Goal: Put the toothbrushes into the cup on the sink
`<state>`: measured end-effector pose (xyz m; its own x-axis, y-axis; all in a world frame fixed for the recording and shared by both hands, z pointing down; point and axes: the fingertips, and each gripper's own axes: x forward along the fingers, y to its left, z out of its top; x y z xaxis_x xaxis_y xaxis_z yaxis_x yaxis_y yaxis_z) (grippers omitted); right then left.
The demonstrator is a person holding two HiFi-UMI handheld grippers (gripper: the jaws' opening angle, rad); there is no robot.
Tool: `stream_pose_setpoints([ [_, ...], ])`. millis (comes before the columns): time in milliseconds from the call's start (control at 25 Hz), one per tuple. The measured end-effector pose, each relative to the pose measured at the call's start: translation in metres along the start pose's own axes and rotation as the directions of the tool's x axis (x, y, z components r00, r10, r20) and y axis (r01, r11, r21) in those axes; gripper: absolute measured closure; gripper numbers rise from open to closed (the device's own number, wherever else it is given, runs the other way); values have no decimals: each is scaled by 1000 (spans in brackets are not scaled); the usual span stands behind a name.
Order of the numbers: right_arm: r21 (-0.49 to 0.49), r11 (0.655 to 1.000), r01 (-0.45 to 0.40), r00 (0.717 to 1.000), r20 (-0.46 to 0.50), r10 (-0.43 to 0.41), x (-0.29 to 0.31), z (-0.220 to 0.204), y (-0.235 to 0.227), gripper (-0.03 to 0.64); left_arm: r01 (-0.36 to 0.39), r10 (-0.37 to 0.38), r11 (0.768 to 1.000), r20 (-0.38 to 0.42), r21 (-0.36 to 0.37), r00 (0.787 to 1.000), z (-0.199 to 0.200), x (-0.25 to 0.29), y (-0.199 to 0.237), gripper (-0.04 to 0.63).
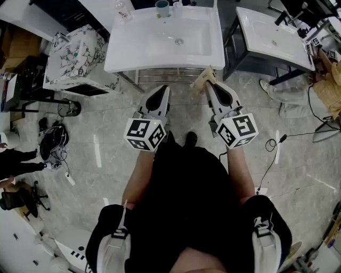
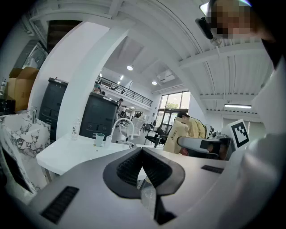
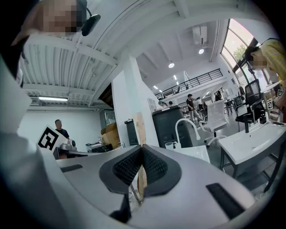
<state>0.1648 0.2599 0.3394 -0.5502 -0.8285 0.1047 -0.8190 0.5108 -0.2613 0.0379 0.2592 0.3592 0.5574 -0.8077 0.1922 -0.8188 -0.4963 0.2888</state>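
A teal cup stands on the back edge of the white sink, beside the faucet; it also shows in the left gripper view as the cup. My right gripper is shut on a flat tan wooden toothbrush, held in the air short of the sink's front edge. In the right gripper view the toothbrush handle rises upright above the right gripper. My left gripper hangs alongside, jaws shut, and nothing sticks out past the left gripper. A pale sliver low in its gap is unclear.
A second white sink stands to the right, with a person in tan beside it. A marble-patterned cabinet sits left of the near sink, and a metal rail runs under its front. Cables lie on the floor at left.
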Motion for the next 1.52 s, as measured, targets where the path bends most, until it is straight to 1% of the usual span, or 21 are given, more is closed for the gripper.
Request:
stream_pose_setpoints([
  [360,-18,1000,-21,1000,-1,21,-6,0,7,584,1,-1,1000,1,14,1000,-1,0,-6,581],
  [560,-81,997,-2,1000,27,4,-1,6,14,584,-11,11,1000,-6,20,1000,0,-4,0,581],
  [680,-66,998,-13,999,31,15,7,4,19,584,-17,18,1000,-12,21,1000,-1,-5,8,581],
  [920,-16,1000,-3,1000,26,3,34,6,18,584,-17,17,1000,-20,16,1000,7,-2,33,581],
  [1040,-11,1000,6,1000,30,-6,51,9,18,584,-8,8,1000,-24,13,1000,11,4,48,581],
  [1320,2,999,39,999,28,-39,96,13,21,584,35,-35,999,-19,10,999,28,22,85,581],
  [1520,12,997,78,996,30,-79,134,18,28,584,67,-67,998,-26,9,997,41,30,121,580],
])
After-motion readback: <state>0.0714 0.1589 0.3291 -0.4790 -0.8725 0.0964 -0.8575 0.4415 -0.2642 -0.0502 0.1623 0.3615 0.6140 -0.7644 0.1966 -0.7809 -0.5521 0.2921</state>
